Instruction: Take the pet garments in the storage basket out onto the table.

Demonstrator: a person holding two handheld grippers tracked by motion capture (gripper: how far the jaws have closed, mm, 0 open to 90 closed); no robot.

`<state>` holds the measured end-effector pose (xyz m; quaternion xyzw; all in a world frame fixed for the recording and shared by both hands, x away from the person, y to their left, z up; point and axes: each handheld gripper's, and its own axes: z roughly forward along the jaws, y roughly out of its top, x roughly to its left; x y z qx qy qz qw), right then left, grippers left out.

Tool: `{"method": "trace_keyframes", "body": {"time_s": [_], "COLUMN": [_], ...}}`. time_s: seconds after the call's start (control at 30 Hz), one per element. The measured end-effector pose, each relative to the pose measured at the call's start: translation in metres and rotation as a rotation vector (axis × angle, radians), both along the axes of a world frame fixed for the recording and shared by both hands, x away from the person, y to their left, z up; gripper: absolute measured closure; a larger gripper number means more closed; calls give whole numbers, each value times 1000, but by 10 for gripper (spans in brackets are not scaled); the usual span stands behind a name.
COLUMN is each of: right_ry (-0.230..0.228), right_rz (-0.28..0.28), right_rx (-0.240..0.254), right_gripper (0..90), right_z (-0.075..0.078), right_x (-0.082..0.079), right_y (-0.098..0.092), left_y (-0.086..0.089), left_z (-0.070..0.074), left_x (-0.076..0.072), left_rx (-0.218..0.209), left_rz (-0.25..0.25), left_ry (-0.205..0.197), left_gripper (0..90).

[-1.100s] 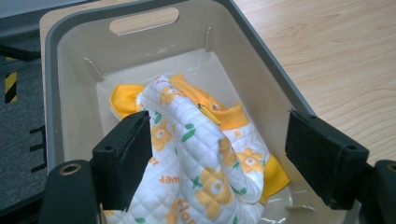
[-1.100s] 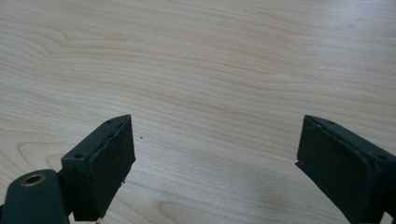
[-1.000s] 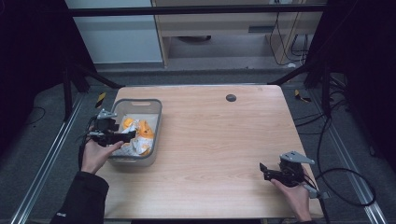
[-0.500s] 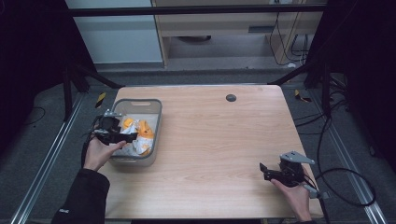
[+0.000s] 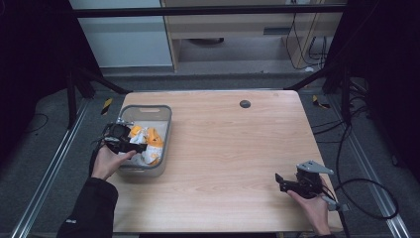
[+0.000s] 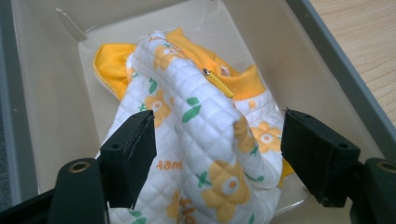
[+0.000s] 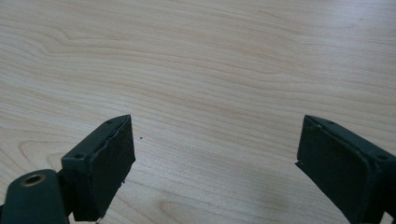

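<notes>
Quilted white cloth with orange flowers and green leaves, a small garment [image 6: 205, 135], lies bunched in a grey plastic bin [image 5: 166, 130] at the left edge of the wooden table [image 5: 233, 148]. Its orange collar and yellow zip pull sit at the far end in the left gripper view; the printed body runs back toward the camera, so the long axis lies roughly along the bin's length, collar end pointing away from the gripper. In the high view the bundle [image 5: 147, 144] fills the near half of the bin, long side parallel to the bin's long walls.

Left gripper [image 6: 217, 156] reaches into the bin over its near left rim. Its jaws have just been closing a little, and the garment's raised fold stands between them; the left pad sits against the cloth, the right pad shows a gap, so nothing is clamped.

Right gripper [image 7: 215, 158] rests near the table's front right corner [image 5: 283, 182], jaws spread wide over bare wood, well apart from the bin.
</notes>
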<state>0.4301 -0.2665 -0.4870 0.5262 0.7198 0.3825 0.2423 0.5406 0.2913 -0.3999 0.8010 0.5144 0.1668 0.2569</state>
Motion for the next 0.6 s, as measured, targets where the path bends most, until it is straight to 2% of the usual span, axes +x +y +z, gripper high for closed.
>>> {"method": "trace_keyframes", "body": {"time_s": [0.37, 0.6], "right_ry": [3, 8], "right_rz": [4, 8], "right_rx": [-7, -8], "right_gripper": [111, 110], "right_z": [-1, -1], "right_x": [1, 1], "right_y": [0, 1], "left_y": [-3, -4], "left_z": [-8, -13], "left_x": [5, 8], "left_rx": [27, 28], "left_rz": [-2, 2], "left_ry": [38, 75], "left_gripper": [293, 362]}}
